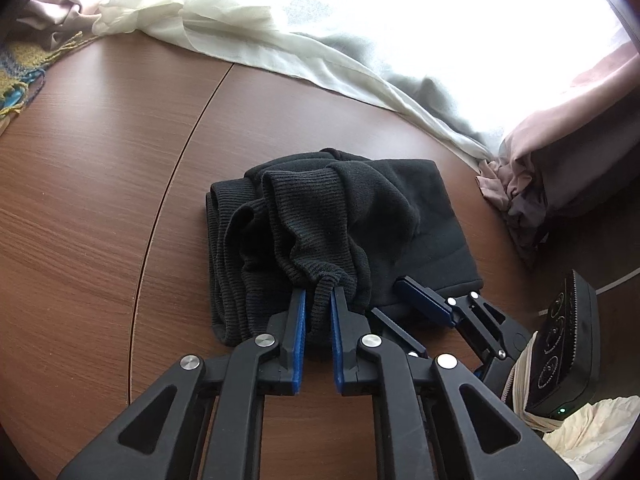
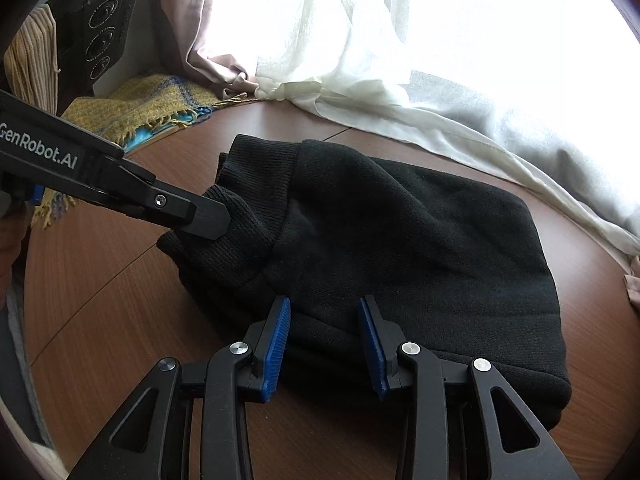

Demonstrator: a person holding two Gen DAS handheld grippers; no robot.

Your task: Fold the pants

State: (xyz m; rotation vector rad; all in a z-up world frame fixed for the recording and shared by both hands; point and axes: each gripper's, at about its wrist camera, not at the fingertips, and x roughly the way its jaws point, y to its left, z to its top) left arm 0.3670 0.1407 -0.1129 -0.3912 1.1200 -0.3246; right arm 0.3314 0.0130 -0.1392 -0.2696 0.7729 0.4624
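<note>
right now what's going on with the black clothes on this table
A person with a handheld gripper in each hand is folding black pants on a wooden table. The left gripper is shut on a bunch of ribbed cuff fabric at one end of the folded bundle. The right gripper is open, its jaws apart at the bundle's near edge. A white curtain lies along the table's far side.

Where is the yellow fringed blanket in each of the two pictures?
Left wrist view: the yellow fringed blanket peeks in at the far left edge, on the wooden table.
Right wrist view: it lies at upper left, behind the left gripper, which pinches the black pants.
Shared landmark: the white sheer curtain pooling on the table behind the pants.
</note>
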